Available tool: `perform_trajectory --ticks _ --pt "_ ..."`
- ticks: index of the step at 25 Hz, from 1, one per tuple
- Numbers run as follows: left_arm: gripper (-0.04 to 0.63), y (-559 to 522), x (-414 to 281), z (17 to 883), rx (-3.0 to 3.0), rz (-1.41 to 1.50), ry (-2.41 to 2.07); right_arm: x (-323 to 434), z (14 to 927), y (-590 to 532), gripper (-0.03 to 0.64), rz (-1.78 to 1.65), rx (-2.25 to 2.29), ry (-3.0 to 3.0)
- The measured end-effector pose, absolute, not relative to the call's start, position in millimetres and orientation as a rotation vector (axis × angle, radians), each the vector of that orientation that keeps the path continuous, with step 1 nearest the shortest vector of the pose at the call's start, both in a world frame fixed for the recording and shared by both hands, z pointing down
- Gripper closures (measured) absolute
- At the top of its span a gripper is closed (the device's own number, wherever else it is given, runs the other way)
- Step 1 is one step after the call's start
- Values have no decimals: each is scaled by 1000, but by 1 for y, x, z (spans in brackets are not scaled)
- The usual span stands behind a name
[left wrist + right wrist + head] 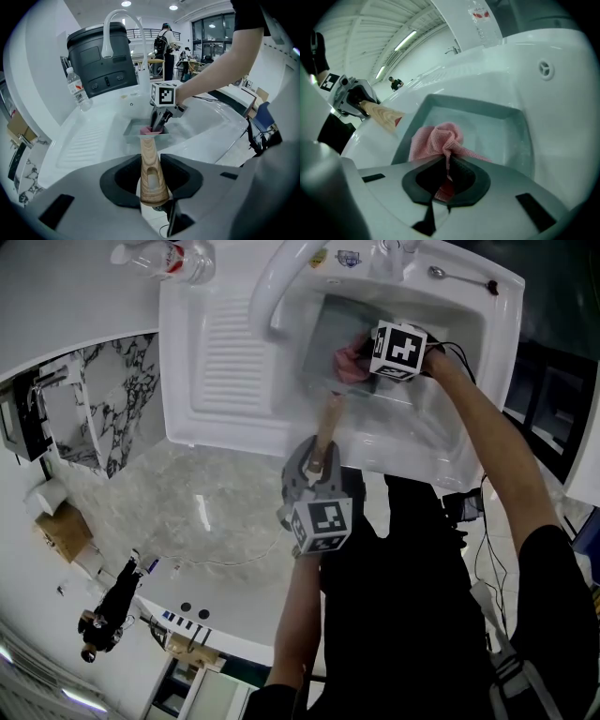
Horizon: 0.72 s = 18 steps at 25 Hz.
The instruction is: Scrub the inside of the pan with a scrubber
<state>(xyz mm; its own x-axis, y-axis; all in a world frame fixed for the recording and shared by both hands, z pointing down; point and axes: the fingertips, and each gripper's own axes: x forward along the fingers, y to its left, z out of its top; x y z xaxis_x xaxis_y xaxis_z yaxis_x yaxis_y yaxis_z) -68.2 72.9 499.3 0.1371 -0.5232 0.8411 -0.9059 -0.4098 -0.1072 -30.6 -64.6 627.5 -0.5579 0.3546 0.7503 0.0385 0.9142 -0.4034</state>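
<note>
Where the right claw [447,165] pinches it, the pink mesh scrubber [437,138] bunches.

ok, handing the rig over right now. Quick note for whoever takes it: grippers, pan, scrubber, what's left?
Left gripper: shut on the pan's wooden handle, steadying it.
Right gripper: shut on the pink mesh scrubber, which is down inside the pan at the handle side.
Pan: square, grey, sitting in the white sink.
Done: both grips set, scrubber in the pan.
Left: scrub the whole inside. How much is already clean cannot be told.
</note>
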Motion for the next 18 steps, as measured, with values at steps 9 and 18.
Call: perform_trajectory --ticks 9,18 --pt "446 74 -69 500 1972 1201 -1376 -29 607 -18 581 504 -642 -1951" --pt "446 73 -67 500 1976 1206 -1367 -8 630 -41 581 157 -614 -1735"
